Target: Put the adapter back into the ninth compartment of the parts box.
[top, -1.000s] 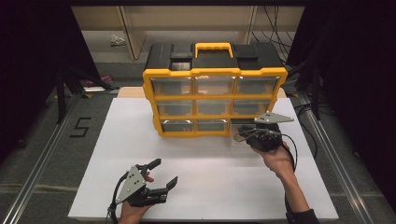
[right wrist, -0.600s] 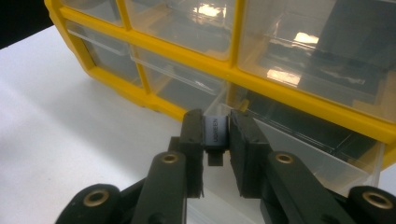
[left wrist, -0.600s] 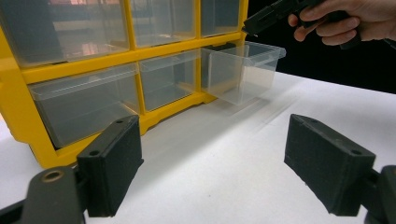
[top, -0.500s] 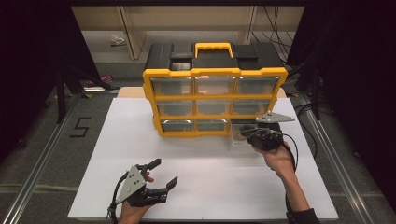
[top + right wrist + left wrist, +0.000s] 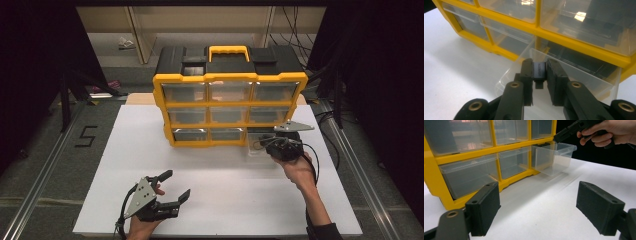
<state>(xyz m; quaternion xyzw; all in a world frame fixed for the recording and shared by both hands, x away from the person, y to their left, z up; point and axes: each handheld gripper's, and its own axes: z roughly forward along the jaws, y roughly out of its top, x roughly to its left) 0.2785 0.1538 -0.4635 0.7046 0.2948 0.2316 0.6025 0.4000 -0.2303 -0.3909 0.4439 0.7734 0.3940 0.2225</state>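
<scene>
Nothing shifts between frames: our right gripper point(image 5: 540, 82) pinches a small adapter point(image 5: 539, 71) above the pulled-out drawer point(image 5: 260, 142) at four o'clock; left gripper point(image 5: 167, 192) rests spread. Next, we release.

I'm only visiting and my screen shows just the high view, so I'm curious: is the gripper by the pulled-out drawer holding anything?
Observer: Yes. In the right gripper view, the right gripper is shut on a small dark adapter with lettering on its face.
Operator: Where is it relative to the drawer?
Observer: Just over the clear drawer, above its open top; the adapter is not dropped in yet.
Operator: Is that drawer fully out of the organizer?
Observer: No. The left gripper view shows its back end inside the yellow organizer.
Operator: And the other gripper?
Observer: The left gripper is open, its jaws wide apart with nothing between them.
</scene>
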